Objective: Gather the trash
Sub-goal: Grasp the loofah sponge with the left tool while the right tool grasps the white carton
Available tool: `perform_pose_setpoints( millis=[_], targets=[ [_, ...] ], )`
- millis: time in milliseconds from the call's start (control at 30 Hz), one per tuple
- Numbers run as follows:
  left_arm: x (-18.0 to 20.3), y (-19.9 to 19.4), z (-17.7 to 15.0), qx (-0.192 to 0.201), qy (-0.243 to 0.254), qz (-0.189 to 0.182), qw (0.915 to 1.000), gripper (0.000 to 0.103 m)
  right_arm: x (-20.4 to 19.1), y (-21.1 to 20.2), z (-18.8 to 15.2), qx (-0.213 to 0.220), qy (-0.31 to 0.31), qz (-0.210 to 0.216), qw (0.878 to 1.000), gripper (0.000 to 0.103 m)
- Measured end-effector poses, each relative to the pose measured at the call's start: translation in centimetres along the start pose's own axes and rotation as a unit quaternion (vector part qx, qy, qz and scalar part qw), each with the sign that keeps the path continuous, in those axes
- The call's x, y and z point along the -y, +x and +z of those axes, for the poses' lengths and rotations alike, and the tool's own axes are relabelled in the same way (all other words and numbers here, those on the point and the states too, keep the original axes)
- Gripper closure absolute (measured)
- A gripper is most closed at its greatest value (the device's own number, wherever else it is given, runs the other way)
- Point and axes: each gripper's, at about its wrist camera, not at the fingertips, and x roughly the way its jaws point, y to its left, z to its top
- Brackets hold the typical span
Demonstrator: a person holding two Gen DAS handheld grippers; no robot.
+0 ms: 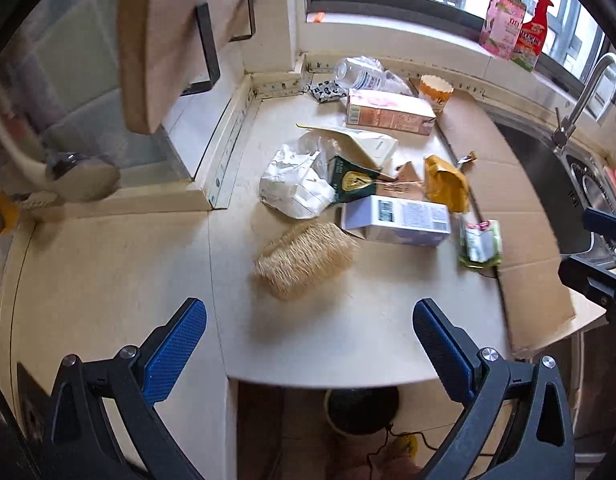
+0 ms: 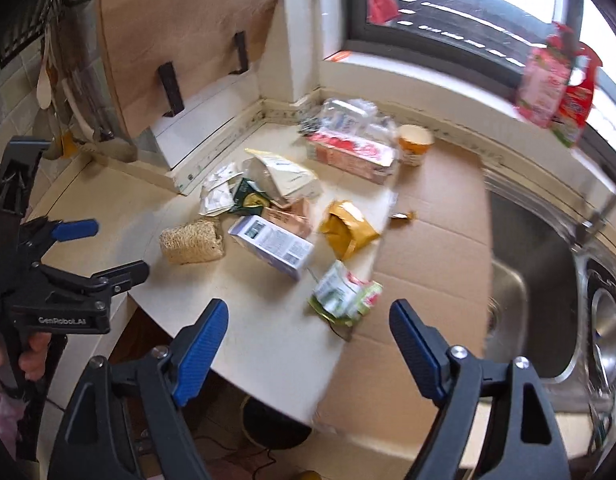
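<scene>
Left gripper (image 1: 310, 336) is hovering above the near edge of the cream countertop (image 1: 107, 272), its blue-padded jaws standing wide apart with nothing between them; in the right wrist view the same tool (image 2: 103, 248) is showing at the far left, gripped by a hand (image 2: 31, 356). On the counter, from the left: a straw-coloured loofah scrubber (image 1: 303, 258) is lying alone, nearest the left gripper; behind it a crumpled white paper bag (image 1: 295, 184) is resting against a dark green packet (image 1: 354, 182), which a cream pouch (image 1: 360, 142) is overlapping. A white and lilac carton (image 1: 396, 220) is lying on its side just right of the scrubber. At the back a clear plastic bottle (image 1: 358, 72) is lying over a pink carton (image 1: 388, 110), beside an orange-trimmed paper cup (image 1: 436, 90). Further right, a mustard-yellow wrapper (image 1: 446, 184) and a green and white wrapper (image 1: 478, 242) are lying at the edge of a flattened cardboard sheet (image 1: 508, 184); the latter's print is too blurred to read. Right gripper (image 2: 310, 334) is hanging above the green and white wrapper (image 2: 344, 294), jaws spread and empty. A steel sink (image 2: 548, 280) is sitting at the far right.
</scene>
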Motion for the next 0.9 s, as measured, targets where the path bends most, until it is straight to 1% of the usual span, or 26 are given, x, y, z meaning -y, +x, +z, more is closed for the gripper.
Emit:
perform_pose_setpoints(
  millis=[100,167,300,467,633,667,700,733,767,800,900],
  targets=[
    [-0.5,2.8,0.8,-0.011,0.017,0.007,0.9998,0.001,-0.5,3.7,1.2,-0.017,-0.027,0.014,0.999,0.024],
    [-0.9,4.4,1.1,-0.021,0.022,0.001,0.9995,0.001,-0.6,5.8,1.7,-0.024,-0.04,0.014,0.999,0.024],
    [-1.3,6.8,1.7,-0.033,0.03,-0.012,0.9989,0.001,0.0,9.5,2.7,-0.042,-0.044,0.036,0.997,0.025],
    [-1.5,8.8,2.5,-0.048,0.036,-0.035,0.9976,0.001,-0.1,12.3,3.6,-0.052,-0.062,0.048,0.996,0.025],
    [-1.8,10.6,3.0,-0.066,0.05,-0.044,0.9955,0.001,-1.6,14.5,3.9,-0.07,-0.108,0.056,0.99,0.026],
    [-2.0,10.9,3.1,-0.068,0.049,-0.051,0.9951,0.001,-2.0,14.8,3.8,-0.074,-0.119,0.057,0.988,0.027],
    [-2.2,11.0,3.1,-0.071,0.047,-0.057,0.9947,0.001,-2.4,15.0,3.6,-0.078,-0.131,0.058,0.987,0.034],
    [-2.4,11.3,3.2,-0.076,0.043,-0.067,0.994,0.002,-2.9,15.2,3.4,-0.084,-0.144,0.058,0.984,0.048],
    [-2.6,11.4,3.2,-0.078,0.039,-0.075,0.9933,0.007,-3.2,15.5,3.3,-0.088,-0.151,0.058,0.983,0.055],
    [-2.7,11.5,3.2,-0.081,0.037,-0.08,0.9928,0.009,-3.6,15.8,3.1,-0.097,-0.162,0.057,0.98,0.058],
    [-2.8,11.9,3.0,-0.086,0.037,-0.084,0.992,0.011,-4.2,16.6,2.6,-0.114,-0.175,0.057,0.976,0.062]
  ],
)
